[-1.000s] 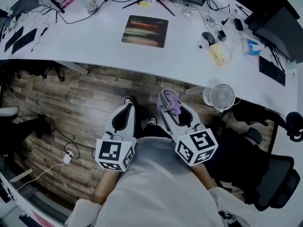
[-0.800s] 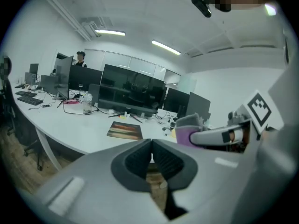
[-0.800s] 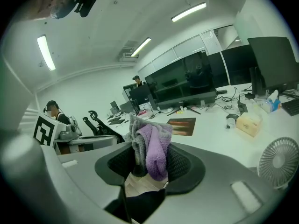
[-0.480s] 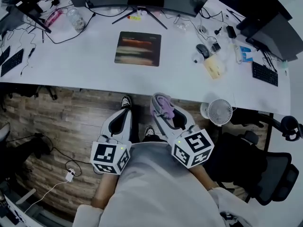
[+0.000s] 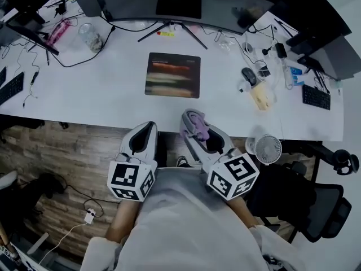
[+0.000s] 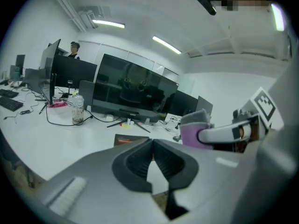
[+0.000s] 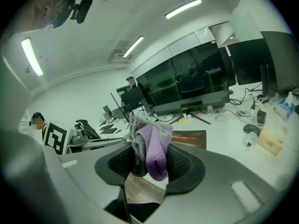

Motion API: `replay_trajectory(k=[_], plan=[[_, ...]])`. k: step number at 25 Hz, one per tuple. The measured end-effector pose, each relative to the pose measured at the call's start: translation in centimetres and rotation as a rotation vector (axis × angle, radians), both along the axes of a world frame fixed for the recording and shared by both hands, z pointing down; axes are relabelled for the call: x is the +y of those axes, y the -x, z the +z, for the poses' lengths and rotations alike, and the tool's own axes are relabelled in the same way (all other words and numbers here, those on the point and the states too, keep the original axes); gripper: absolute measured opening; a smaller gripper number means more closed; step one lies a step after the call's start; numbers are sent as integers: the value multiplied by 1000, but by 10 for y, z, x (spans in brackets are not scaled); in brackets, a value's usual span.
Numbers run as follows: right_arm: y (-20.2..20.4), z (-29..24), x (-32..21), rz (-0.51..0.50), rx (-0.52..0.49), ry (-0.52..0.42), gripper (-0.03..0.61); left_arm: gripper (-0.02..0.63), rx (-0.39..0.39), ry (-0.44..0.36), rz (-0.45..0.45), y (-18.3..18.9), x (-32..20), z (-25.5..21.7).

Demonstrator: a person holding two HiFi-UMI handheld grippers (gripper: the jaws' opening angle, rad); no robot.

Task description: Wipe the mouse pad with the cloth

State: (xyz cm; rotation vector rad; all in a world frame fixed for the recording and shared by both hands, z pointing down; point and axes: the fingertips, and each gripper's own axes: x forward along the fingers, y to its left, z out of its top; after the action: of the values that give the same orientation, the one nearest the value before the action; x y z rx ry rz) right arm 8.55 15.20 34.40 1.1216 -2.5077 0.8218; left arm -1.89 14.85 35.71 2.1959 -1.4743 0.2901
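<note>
A dark mouse pad (image 5: pixel 172 75) with coloured stripes lies on the white desk (image 5: pixel 101 89), in front of the monitor stand; it also shows as the mouse pad (image 7: pixel 188 139) beyond the right jaws and the mouse pad (image 6: pixel 127 139) beyond the left jaws. My right gripper (image 5: pixel 193 124) is shut on a purple and grey cloth (image 5: pixel 197 123), bunched between its jaws as the cloth (image 7: pixel 149 148). It hovers at the desk's near edge, short of the pad. My left gripper (image 5: pixel 143 132) hangs beside it at the desk edge, shut and holding nothing.
A curved monitor (image 5: pixel 169 1) stands behind the pad. A mouse (image 5: pixel 249 76), a beige block (image 5: pixel 260 96), cables and a keyboard (image 5: pixel 315 96) lie at the right. A jar (image 5: pixel 90 38) stands at the left. A small fan (image 5: pixel 265 149) and an office chair (image 5: pixel 316 208) sit below the desk.
The desk and mouse pad have come nearer in the head view. Both grippers now reach the desk's near edge, where earlier they hung over the wooden floor. The cloth stays gripped.
</note>
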Motion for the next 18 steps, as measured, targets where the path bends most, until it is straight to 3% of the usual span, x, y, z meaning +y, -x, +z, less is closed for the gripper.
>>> replay_trajectory(k=[18], plan=[[59,28,-91,154,109,128,167,0,0,44,114,63,-106,19]])
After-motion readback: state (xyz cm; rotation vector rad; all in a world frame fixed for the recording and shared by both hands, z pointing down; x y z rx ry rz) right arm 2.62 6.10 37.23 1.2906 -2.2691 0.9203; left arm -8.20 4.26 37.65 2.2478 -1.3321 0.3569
